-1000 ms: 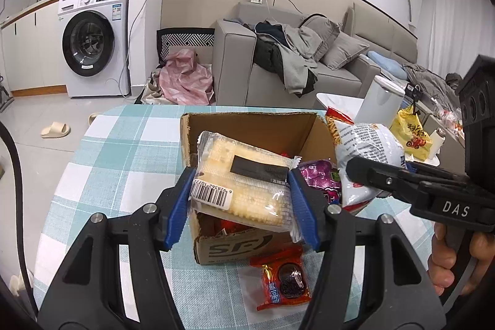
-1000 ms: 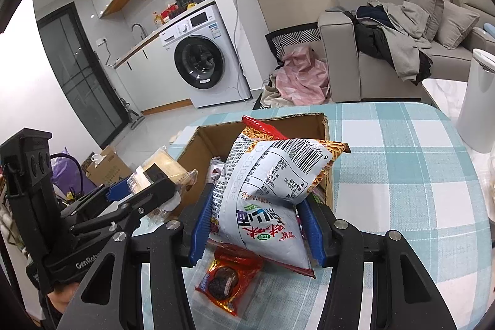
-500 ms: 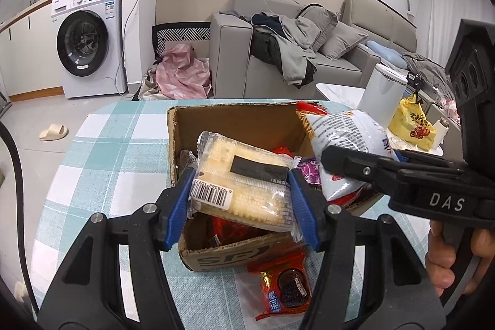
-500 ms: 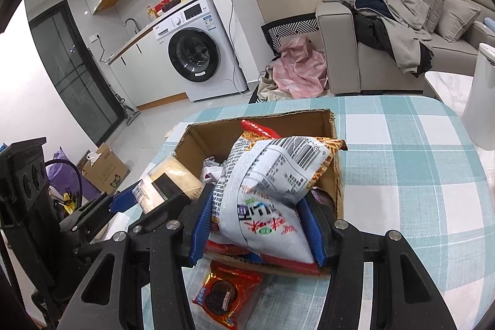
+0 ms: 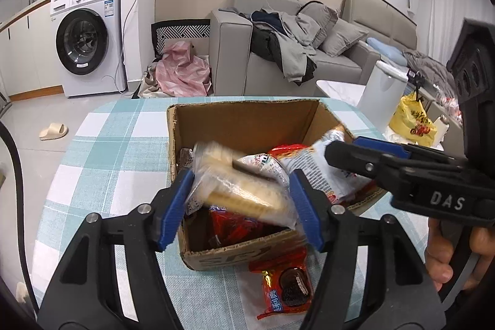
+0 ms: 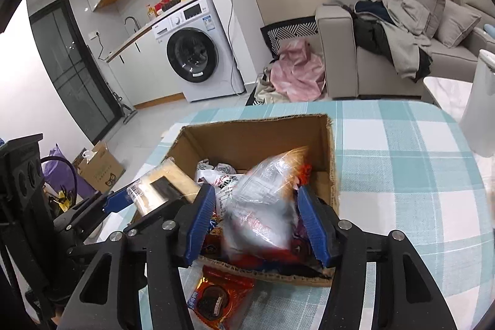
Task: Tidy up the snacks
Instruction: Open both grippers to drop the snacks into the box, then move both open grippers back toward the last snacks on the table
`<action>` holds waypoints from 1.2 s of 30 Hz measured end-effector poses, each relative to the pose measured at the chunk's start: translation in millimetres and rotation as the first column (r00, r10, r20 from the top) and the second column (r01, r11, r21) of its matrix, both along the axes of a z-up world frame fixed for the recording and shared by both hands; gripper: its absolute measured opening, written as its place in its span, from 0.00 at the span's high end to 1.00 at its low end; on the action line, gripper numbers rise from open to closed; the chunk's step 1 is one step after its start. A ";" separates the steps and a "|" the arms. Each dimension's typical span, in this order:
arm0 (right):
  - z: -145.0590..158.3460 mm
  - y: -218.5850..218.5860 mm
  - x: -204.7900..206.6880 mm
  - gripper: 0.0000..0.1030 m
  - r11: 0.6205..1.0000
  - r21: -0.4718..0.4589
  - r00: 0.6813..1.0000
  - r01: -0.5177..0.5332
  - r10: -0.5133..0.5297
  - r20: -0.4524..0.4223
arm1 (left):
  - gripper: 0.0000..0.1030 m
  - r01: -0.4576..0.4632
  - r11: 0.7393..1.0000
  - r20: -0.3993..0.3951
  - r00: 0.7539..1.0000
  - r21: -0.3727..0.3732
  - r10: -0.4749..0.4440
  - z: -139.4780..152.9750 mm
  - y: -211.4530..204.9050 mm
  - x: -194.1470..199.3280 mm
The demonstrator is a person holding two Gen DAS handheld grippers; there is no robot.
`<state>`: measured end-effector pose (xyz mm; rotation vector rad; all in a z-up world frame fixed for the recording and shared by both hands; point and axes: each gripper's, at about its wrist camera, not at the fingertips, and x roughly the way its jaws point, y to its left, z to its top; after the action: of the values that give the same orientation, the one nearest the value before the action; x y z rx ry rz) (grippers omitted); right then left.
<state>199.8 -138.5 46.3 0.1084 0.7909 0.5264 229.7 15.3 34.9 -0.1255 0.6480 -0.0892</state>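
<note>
An open cardboard box (image 5: 247, 122) (image 6: 256, 138) full of snack packets stands on the checked table. My left gripper (image 5: 241, 187) hovers over its near left part, jaws opening. A clear cracker pack (image 5: 247, 200) (image 6: 167, 184) is blurred and tilted between the pads, slipping free. My right gripper (image 6: 256, 200) (image 5: 365, 150) is over the box's near right part, jaws also opening. A white and orange chip bag (image 6: 260, 215) (image 5: 309, 166) is blurred between its pads, with a gap at the left one. A red cookie packet (image 5: 287, 289) (image 6: 216, 299) lies in front of the box.
The teal checked tablecloth (image 5: 102, 163) (image 6: 402, 175) spreads around the box. A white bin (image 5: 383, 95) (image 6: 479, 107) stands off the right edge, with a yellow bag (image 5: 411, 122) beside it. A hand (image 5: 448, 252) holds the right gripper's handle. A sofa and washing machine stand behind.
Both grippers' jaws have widened. The cracker pack and the chip bag, held firmly before, are now blurred and dropping toward the box. The box has come nearer under both grippers.
</note>
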 end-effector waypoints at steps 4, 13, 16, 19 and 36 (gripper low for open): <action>11.1 -11.7 -16.5 0.26 1.000 -0.007 0.998 0.013 -0.012 0.054 | 0.23 0.029 0.999 -0.006 1.000 -0.015 -0.029 5.7 2.2 -12.8; 9.5 -39.5 -51.4 0.01 1.000 -0.007 0.999 0.011 -0.011 0.041 | 0.00 0.026 0.998 0.028 0.999 0.065 -0.028 14.4 -3.2 -63.6; 3.0 -45.8 -62.9 0.00 1.000 -0.012 0.999 0.015 -0.015 0.034 | 0.00 0.041 0.998 0.018 0.999 0.049 -0.042 13.6 -2.4 -81.2; -2.0 -48.1 -74.7 0.00 1.000 -0.009 1.000 0.001 -0.001 0.028 | 0.00 0.036 0.998 0.024 0.999 0.054 -0.037 13.1 1.0 -96.7; -22.0 -44.0 -129.6 0.00 0.997 -0.063 0.999 -0.049 0.049 -0.008 | 0.00 0.044 0.998 -0.017 0.999 0.050 -0.043 -6.1 0.8 -171.7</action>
<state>70.2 -182.5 24.3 0.0325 0.8174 0.5469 58.1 16.1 28.8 -0.0633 0.6685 -0.1140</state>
